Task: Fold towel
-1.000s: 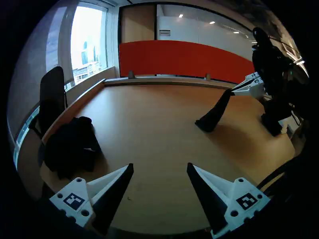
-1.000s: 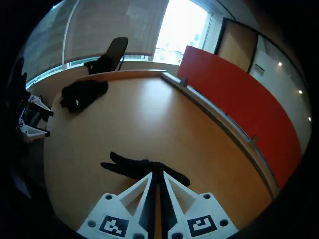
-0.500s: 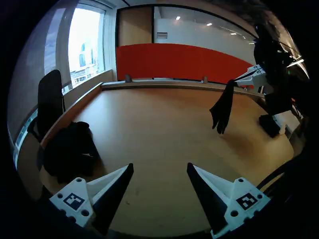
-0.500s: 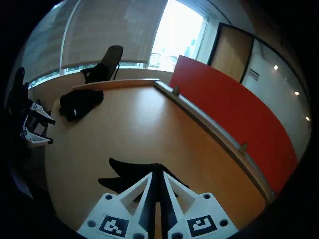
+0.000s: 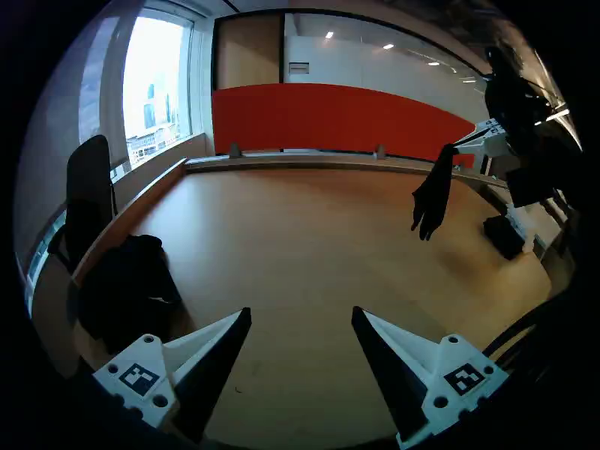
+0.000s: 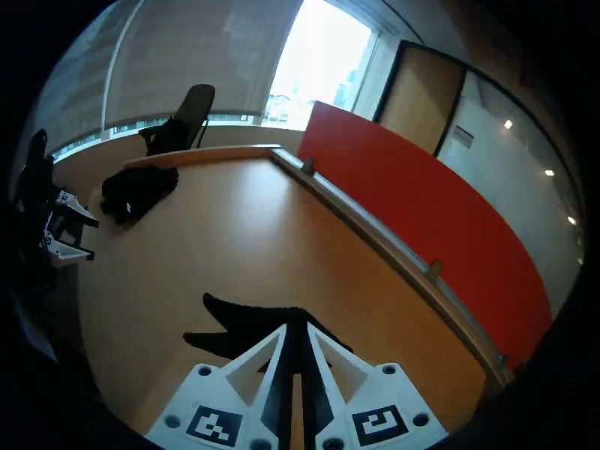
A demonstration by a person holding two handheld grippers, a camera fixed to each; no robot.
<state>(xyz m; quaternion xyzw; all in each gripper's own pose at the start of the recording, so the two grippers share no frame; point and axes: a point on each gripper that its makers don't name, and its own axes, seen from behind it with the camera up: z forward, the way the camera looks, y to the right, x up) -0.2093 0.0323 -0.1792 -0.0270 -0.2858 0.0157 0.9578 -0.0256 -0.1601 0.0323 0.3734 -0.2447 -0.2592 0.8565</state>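
A dark towel (image 5: pixel 434 196) hangs limp in the air over the right side of the wooden table (image 5: pixel 300 225), pinched at its top by my right gripper (image 5: pixel 455 148), which a person in dark clothing holds. In the right gripper view the right gripper (image 6: pixel 298 331) is shut on the towel (image 6: pixel 238 328), whose cloth spreads out to the left below the fingertips. My left gripper (image 5: pixel 300 319) hovers low over the near edge of the table, open, with nothing between its fingers. It stands far from the towel.
A black bag (image 5: pixel 126 289) lies on the table's left side, also seen as the bag (image 6: pixel 139 191) in the right gripper view. A dark chair (image 5: pixel 84 191) stands by the window. A red partition (image 5: pixel 330 116) runs along the far edge. A black object (image 5: pixel 502 234) sits at the right edge.
The right gripper has risen with the towel, lifting its lower end off the table so it now hangs free. The left gripper has barely moved.
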